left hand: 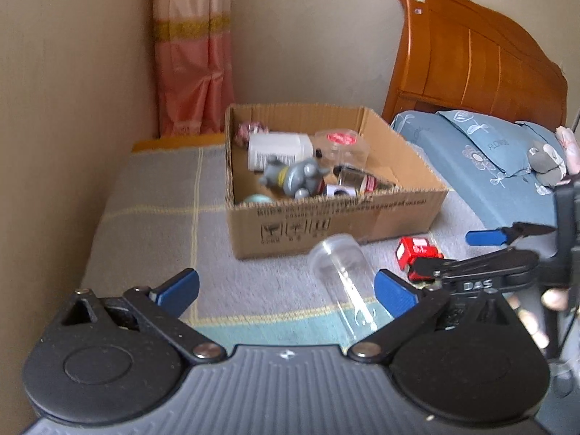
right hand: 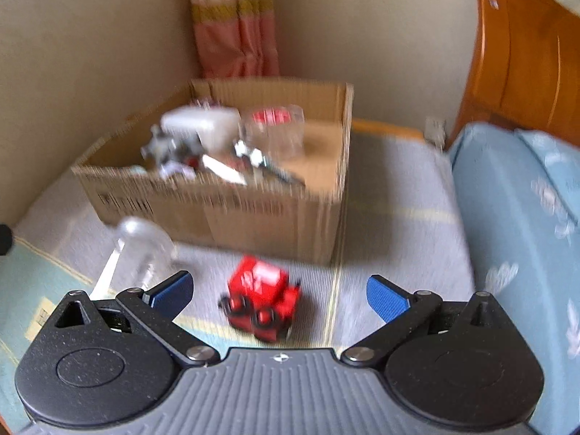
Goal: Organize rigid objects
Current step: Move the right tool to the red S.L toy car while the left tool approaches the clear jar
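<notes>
An open cardboard box (left hand: 326, 224) sits on the bed blanket and holds a white bottle (left hand: 279, 148), a grey toy figure (left hand: 293, 177), a clear jar with a red lid (left hand: 340, 145) and other small items. It also shows in the right wrist view (right hand: 217, 203). A clear plastic cup (left hand: 344, 275) lies on its side in front of the box, between my left gripper's (left hand: 286, 290) open fingers. A red toy truck (right hand: 262, 299) lies between my right gripper's (right hand: 279, 293) open fingers. In the left wrist view the truck (left hand: 417, 250) and the right gripper (left hand: 453, 253) sit at the right.
A beige wall (left hand: 72, 108) runs along the left of the bed. A pink curtain (left hand: 192, 54) hangs in the corner. A wooden headboard (left hand: 471, 54) and blue pillows (left hand: 489, 166) with a soft toy (left hand: 547, 159) lie to the right.
</notes>
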The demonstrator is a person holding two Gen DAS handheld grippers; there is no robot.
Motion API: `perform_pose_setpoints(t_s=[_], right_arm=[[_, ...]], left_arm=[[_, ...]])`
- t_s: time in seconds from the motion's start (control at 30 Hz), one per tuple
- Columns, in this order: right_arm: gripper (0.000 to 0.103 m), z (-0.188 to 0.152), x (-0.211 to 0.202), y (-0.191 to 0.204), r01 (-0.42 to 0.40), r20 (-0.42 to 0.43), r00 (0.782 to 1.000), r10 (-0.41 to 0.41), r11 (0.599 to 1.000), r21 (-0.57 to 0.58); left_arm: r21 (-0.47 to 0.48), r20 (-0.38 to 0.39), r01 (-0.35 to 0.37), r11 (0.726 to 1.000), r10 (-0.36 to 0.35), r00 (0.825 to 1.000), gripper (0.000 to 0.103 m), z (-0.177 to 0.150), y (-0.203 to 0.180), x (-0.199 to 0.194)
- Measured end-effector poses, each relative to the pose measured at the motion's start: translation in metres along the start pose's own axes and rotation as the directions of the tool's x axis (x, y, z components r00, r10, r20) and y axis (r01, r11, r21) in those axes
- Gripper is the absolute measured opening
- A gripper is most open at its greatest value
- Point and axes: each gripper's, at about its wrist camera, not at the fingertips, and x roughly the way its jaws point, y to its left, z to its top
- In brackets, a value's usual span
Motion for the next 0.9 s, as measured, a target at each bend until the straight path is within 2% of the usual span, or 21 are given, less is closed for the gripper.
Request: perform_pose_setpoints(t_s=[0.27,0.3,0.47,0.77,0.9], right_arm=[[0.103,-0.017,0.038,0.01,0.056,-0.051,0.997,-0.055,0.998,0.02],[0.103,-0.02,0.037,0.013,0.078,-0.029,0.997,-0.078,0.997,0.003],[0.103,-0.03,0.032,0.007,0.072,0.006,0.997,-0.073,0.997,0.015],[0.103,-0.031,0.027,-0.007,0.058,-0.019,0.998,-0.058,0.998,0.004],[0.103,-0.033,0.027,-0.007,0.057,-0.012,0.998,-0.057,0.998,0.0]], left_arm=[[0.007,-0.019,-0.028,1.0,0.029,0.999,0.102,-0.008,-0.016,0.015],[0.009,-0.02,-0.034,0.999,0.035,0.999,0.102,-0.008,-0.018,0.017],[0.011,-0.025,-0.029,1.0,0.03,0.999,0.102,-0.011,-0.031,0.024],[0.073,-0.046,-0.017,0.997,0.021,0.999,0.102,-0.019,-0.059,0.043],[0.072,-0.099,0.01,0.997,-0.003,0.995,0.102,-0.027,-0.059,0.061]])
